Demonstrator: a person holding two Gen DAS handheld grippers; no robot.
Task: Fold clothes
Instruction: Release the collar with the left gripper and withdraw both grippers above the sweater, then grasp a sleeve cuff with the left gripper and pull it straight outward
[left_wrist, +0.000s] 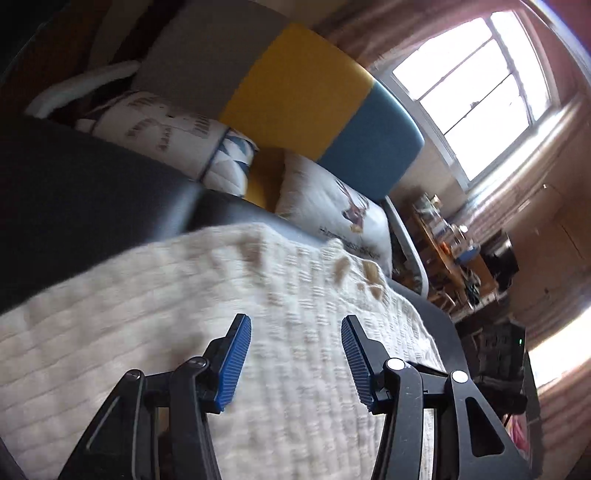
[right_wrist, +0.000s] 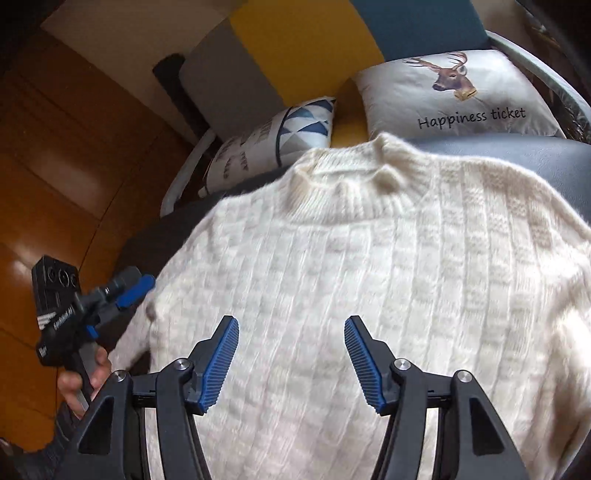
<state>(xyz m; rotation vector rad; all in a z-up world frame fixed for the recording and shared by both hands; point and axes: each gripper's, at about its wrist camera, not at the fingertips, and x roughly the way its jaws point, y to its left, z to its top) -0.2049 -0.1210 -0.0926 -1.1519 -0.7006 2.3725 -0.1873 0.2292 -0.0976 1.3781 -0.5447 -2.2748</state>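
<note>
A cream cable-knit sweater (right_wrist: 351, 266) lies flat on a dark sofa seat (right_wrist: 517, 151), collar toward the cushions. In the right wrist view my right gripper (right_wrist: 291, 328) hovers open over the sweater's chest, nothing between its blue pads. My left gripper (right_wrist: 122, 291) shows at the sweater's left edge, held by a hand (right_wrist: 88, 373); its jaws look apart. In the left wrist view the left gripper (left_wrist: 295, 328) is open above the same sweater (left_wrist: 221, 295), looking across it toward the window.
A deer-print cushion (right_wrist: 458, 96) and a triangle-pattern cushion (right_wrist: 273, 140) lean on the grey, yellow and blue sofa back (left_wrist: 306, 88). Wooden floor (right_wrist: 55, 147) lies to the left. A bright window (left_wrist: 476, 85) and a cluttered table (left_wrist: 454, 243) sit beyond the sofa.
</note>
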